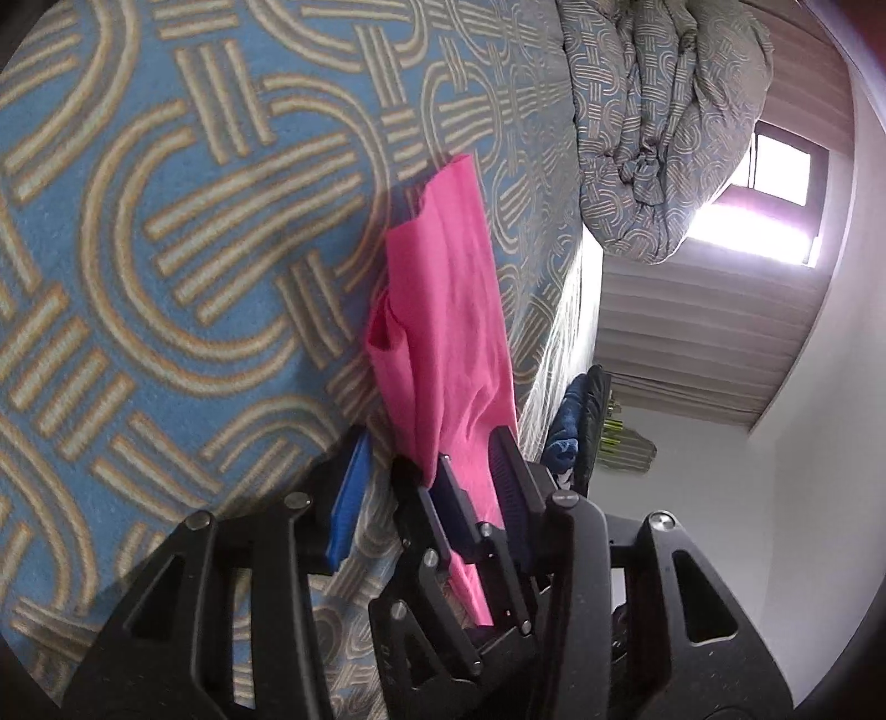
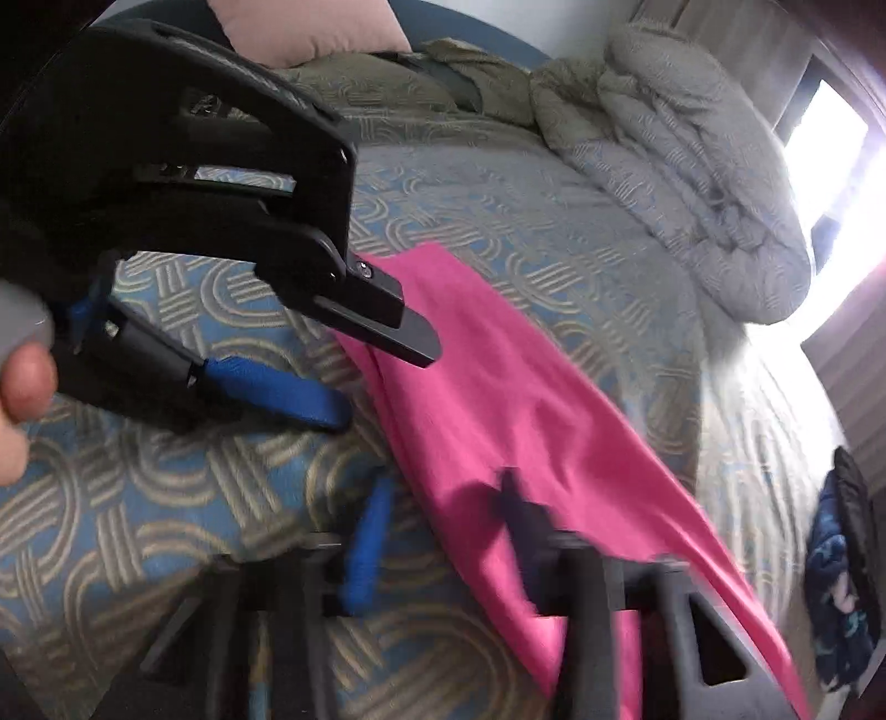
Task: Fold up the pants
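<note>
Left fingers (image 2: 382, 332) spread, seemingly astride pink pants (image 2: 498, 399); blurred right fingers (image 2: 365, 548), grip unclear

Left wrist cam sits low, close over the bed cover (image 1: 166, 249), and looks along it twd the far edge where the rolled quilt (image 1: 664, 138) lies; window (image 1: 781, 166) at the right. The view is rolled sideways. Right wrist cam sits higher, tilted down at the bed cover (image 2: 498, 221), facing the far end with the pillow (image 2: 310, 27). Both views share the pink pants (image 1: 443, 310) (image 2: 498, 387), quilt (image 2: 692, 166) and window (image 2: 825, 160).
</note>
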Motion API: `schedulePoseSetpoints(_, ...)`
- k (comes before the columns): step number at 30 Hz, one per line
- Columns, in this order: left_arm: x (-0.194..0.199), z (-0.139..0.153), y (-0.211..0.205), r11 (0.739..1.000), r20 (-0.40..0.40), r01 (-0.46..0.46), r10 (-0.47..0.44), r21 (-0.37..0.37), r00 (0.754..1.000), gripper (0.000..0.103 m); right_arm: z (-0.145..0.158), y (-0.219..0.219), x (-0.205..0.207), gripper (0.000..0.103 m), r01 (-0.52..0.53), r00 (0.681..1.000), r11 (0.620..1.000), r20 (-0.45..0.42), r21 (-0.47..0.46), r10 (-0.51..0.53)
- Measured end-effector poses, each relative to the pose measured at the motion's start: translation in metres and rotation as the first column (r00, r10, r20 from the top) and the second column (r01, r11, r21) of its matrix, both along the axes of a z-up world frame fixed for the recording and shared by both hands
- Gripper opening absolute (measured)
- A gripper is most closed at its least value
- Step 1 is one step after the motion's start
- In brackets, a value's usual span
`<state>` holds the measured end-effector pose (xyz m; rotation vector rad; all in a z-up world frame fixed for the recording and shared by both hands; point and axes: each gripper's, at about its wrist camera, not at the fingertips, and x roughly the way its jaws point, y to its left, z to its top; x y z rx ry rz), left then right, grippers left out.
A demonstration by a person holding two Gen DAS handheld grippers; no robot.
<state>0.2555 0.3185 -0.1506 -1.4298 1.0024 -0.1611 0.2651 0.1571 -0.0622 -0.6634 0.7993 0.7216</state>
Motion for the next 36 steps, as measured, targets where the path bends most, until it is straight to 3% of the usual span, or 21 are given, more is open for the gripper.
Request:
schedulePoseSetpoints(3, 0.009, 0.005, -0.003, 1.000, -0.015, -0.004, 0.004, 0.018, 1.000, 0.050, 0.002, 0.000, 0.002, 0.007, 0.028, 1.000, 0.999, 0.001, 0.020, -0.028)
schedulePoseSetpoints(7, 0.022, 0.010, -0.011, 1.000, -0.032, 0.001, 0.000, 0.032, 0.999, 0.056, 0.017, -0.020, 0.017, 0.006, 0.113, 0.990, 0.980, -0.108, 0.164, -0.096)
schedulePoseSetpoints(13, 0.042, 0.016, -0.014, 0.998, -0.036, 0.009, -0.006, 0.066, 0.999, 0.056, 0.024, -0.021, 0.020, 0.006, 0.104, 0.989, 0.979, -0.120, 0.177, -0.083)
schedulePoseSetpoints(14, 0.045, 0.018, -0.014, 0.997, -0.039, 0.007, -0.004, 0.075, 0.999, 0.054, 0.024, -0.022, 0.021, 0.006, 0.106, 0.989, 0.978, -0.125, 0.182, -0.084)
schedulePoseSetpoints(18, 0.046, 0.018, -0.011, 0.985, -0.051, 0.004, 0.005, 0.170, 0.999, 0.009, 0.018, -0.027, 0.023, 0.010, 0.125, 0.979, 0.969, -0.182, 0.213, -0.086)
schedulePoseSetpoints(19, 0.045, 0.016, -0.011, 0.983, -0.051, 0.009, 0.001, 0.186, 0.999, 0.008, 0.016, -0.030, 0.021, 0.010, 0.131, 0.975, 0.967, -0.204, 0.219, -0.086)
schedulePoseSetpoints(21, 0.043, 0.015, -0.011, 0.979, -0.035, 0.013, -0.006, 0.204, 0.999, 0.008, 0.017, -0.042, 0.016, 0.021, 0.158, 0.963, 0.956, -0.252, 0.247, -0.094)
schedulePoseSetpoints(23, 0.045, 0.024, -0.015, 0.963, -0.025, 0.039, -0.034, 0.266, 0.999, 0.008, 0.022, -0.058, 0.009, 0.030, 0.180, 0.961, 0.944, -0.256, 0.277, -0.108)
schedulePoseSetpoints(27, 0.048, 0.047, -0.024, 0.934, 0.008, 0.065, -0.073, 0.352, 0.997, 0.008, 0.037, -0.095, -0.006, 0.036, 0.207, 0.960, 0.919, -0.250, 0.335, -0.126)
schedulePoseSetpoints(31, 0.058, 0.080, -0.045, 0.880, 0.038, 0.101, -0.134, 0.464, 0.990, 0.008, 0.058, -0.168, -0.014, 0.044, 0.353, 0.917, 0.800, -0.350, 0.486, -0.192)
schedulePoseSetpoints(36, 0.066, 0.116, -0.083, 0.828, 0.089, 0.156, -0.240, 0.538, 0.967, 0.008, 0.066, -0.254, -0.013, 0.045, 0.511, 0.847, 0.655, -0.456, 0.557, -0.273)
